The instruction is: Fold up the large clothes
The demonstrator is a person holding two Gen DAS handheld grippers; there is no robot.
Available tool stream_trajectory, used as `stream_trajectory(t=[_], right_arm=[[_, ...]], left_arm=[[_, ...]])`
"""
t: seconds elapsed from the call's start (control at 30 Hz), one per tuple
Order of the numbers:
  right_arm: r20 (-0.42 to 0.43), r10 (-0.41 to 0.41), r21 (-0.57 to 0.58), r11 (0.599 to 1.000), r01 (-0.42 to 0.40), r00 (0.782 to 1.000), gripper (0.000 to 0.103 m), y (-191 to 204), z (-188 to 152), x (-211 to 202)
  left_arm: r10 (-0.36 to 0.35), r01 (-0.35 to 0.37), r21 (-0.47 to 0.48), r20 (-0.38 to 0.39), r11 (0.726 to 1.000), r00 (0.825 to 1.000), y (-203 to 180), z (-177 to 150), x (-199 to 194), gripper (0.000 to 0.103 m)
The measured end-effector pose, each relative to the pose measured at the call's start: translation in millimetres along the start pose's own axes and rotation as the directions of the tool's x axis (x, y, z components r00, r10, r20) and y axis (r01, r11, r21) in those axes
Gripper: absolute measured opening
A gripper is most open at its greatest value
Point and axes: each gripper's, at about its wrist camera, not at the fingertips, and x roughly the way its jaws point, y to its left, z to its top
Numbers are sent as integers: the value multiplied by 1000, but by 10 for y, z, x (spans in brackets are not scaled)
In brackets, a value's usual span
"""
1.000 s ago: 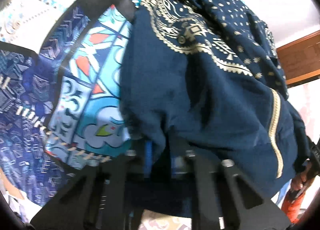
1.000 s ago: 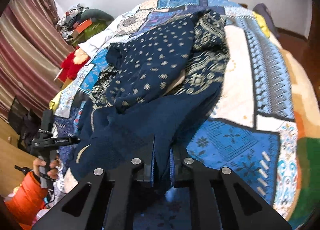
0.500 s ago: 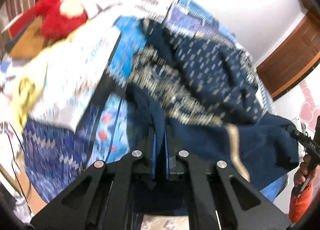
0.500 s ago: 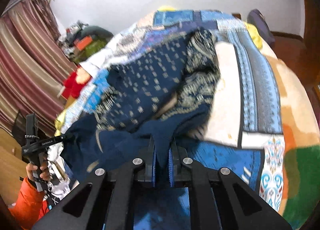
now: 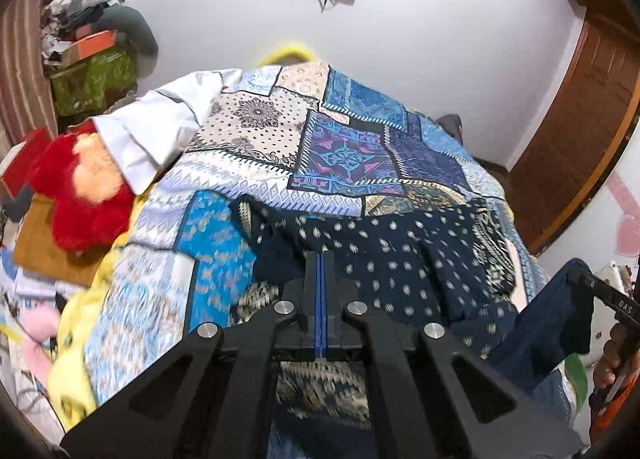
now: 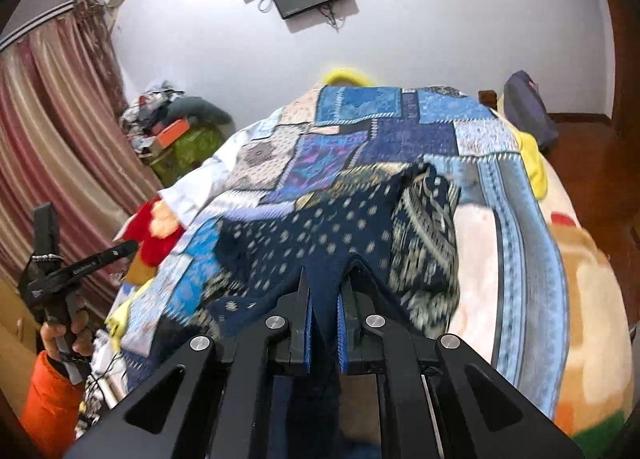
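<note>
Left wrist view: left gripper (image 5: pixel 320 259) has its jaws pressed together with no cloth between them. The navy garment (image 5: pixel 384 251) lies on the patchwork bedspread (image 5: pixel 280 131); its near right corner hangs from the right gripper (image 5: pixel 576 277).

Right wrist view: right gripper (image 6: pixel 324 279) pinches a navy fold of the garment (image 6: pixel 332 227). Left gripper (image 6: pixel 128 248) hovers at far left, bare.

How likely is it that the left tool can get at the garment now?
Probably yes: the left tool is shut and empty, and the garment lies uncovered on the bed just ahead.
</note>
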Motion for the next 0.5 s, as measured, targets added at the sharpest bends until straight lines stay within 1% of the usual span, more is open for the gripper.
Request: stream_trajectory(t=[0.03,0.07,0.13,0.17,0.23,0.27,0.3,0.33,0.37,0.4,0.43,0.47,0.5], right_arm=[[0,-21,-4,1000,21,1000,7,-23,68,106],[-5,-61,-22,998,61,998,7,-42,134,258],[-25,-117,-42,992,116,993,7,-114,174,483],[-53,-140,-35,990,139,989,7,-192,167,624],[-109,-171,-26,985,170,979,7,-338,113,803],[-132,-185,-26,983,184,974,8,-416,70,864],[-163,-201,-32,980,198,966,8,-492,8,926],[-193,-210,-40,978,206,959,8,-560,-54,969],[-232,-213,-52,977,207,949,8,-629,-130,1008],[-256,-215,-60,977,207,942,8,-676,-182,1025],[-282,-223,-69,975,212,933,8,-723,-231,1036],[-298,-241,-84,971,226,924,8,-758,-279,1025],[-301,-275,-109,961,254,913,8,-778,-317,994]], left_arm=[[6,-6,0,-14,1000,1000,4,25,93,0],[8,-8,0,-34,1000,999,12,27,182,0],[16,-16,2,-100,1000,995,34,-22,417,0],[25,-24,10,-133,1000,991,41,-87,519,1],[35,-28,38,-191,999,981,39,-252,651,6],[48,-37,54,-218,998,975,33,-345,693,14],[60,-45,68,-243,997,968,31,-438,727,25],[71,-52,80,-259,995,963,35,-521,740,32],[92,-67,99,-274,993,957,39,-630,736,47],[109,-79,115,-278,990,954,37,-723,711,58],[122,-90,125,-280,988,952,46,-806,673,62],[130,-97,126,-283,987,950,62,-861,644,69],[139,-110,115,-290,987,947,101,-954,576,77]])
